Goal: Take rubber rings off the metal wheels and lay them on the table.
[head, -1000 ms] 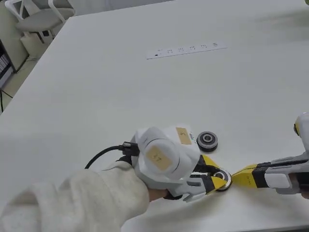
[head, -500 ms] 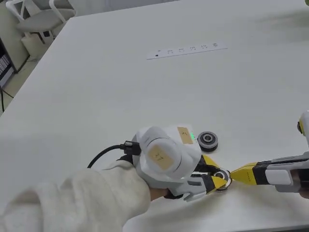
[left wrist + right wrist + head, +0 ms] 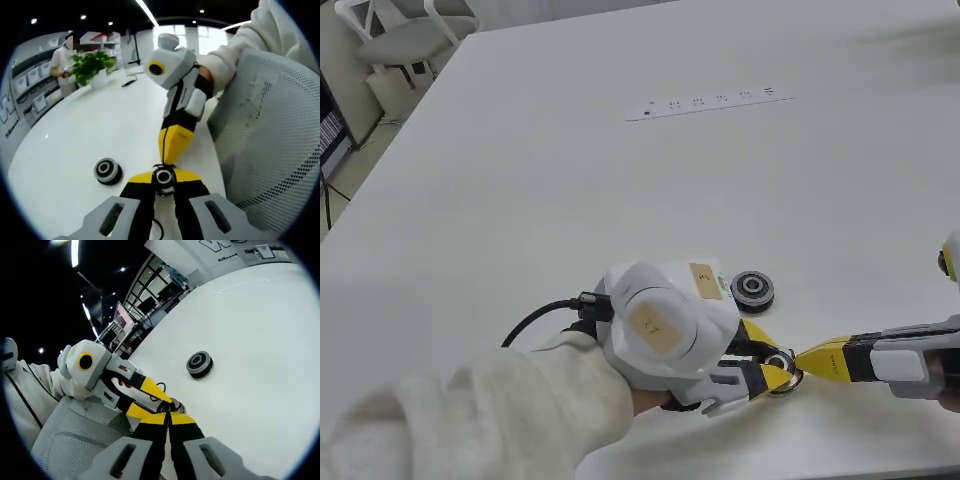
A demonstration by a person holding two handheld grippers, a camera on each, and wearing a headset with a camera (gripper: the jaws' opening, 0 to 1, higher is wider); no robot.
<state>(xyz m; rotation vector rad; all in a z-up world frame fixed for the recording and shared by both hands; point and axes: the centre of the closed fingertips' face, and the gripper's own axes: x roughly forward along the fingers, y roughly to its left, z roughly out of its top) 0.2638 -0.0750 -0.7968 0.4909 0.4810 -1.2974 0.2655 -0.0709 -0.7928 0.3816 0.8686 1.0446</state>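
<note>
Head view: my left gripper (image 3: 782,369) holds a small metal wheel (image 3: 781,361) low over the white counter (image 3: 620,200), presenting it so the right gripper (image 3: 803,362) can meet it tip-on. A second wheel (image 3: 752,289), wearing its dark rubber ring (image 3: 736,292), lies flat just beyond.

Left gripper view: the jaws pinch the wheel (image 3: 163,177) by its sides, shiny round hub facing me.

Right gripper view: the jaws are pressed together at the wheel's rim (image 3: 176,405). I cannot tell whether they catch rubber.
</note>
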